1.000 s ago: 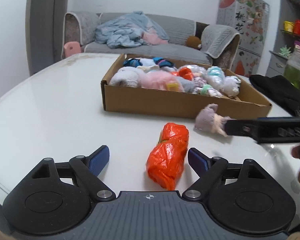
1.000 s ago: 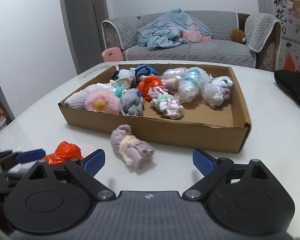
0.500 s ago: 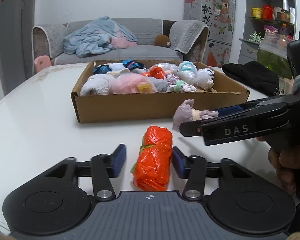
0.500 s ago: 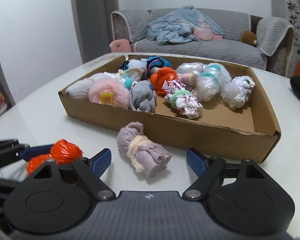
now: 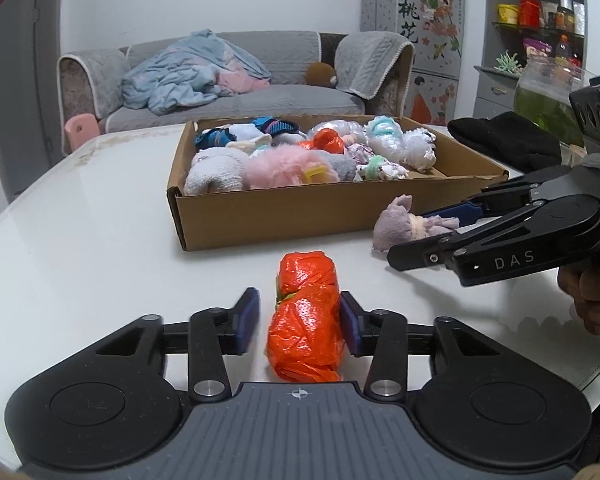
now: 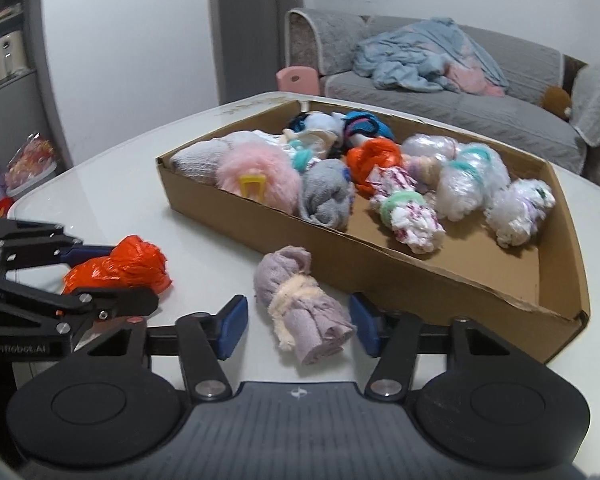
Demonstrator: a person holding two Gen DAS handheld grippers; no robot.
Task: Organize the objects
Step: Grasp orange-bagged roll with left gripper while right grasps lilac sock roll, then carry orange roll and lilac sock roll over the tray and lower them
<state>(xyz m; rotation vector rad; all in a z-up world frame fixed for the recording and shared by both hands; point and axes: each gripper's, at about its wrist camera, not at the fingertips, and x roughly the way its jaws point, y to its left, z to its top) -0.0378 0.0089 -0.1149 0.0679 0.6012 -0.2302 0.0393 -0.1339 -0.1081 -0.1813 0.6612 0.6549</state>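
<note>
Over table: L gripper [image 5: 300,320] opening round orange bundle [image 5: 306,320].

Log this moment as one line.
left hand-held gripper: straddles orange bag, jaws just eased open | right hand-held gripper: jaws just closing around lilac sock roll, no clamp yet | items: on table, outside box

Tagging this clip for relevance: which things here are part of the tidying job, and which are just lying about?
Part of the job:
orange bundle between the left tongs
lilac sock roll between the right tongs
cardboard box of bundles

Lying about:
black cloth
sofa, blanket
</note>
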